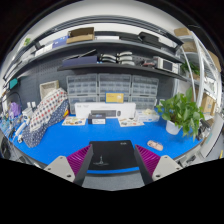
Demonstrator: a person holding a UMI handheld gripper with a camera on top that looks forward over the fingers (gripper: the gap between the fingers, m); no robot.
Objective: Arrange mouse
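A black mouse [112, 153], flat-topped with a small pale mark on its surface, fills the gap between my fingers. My gripper [112, 150] is shut on it, the magenta pads [78, 158] pressing against both of its sides. It is held above the blue table [60, 140], near the front edge. The mouse's lower, nearer part looks grey, and its underside is hidden.
A potted green plant [180, 112] stands on the table at the right. A patterned bag [45, 115] leans at the left. White boxes [100, 112] and drawer units line the back under cluttered shelves. A small pink item [153, 146] lies just beyond the right finger.
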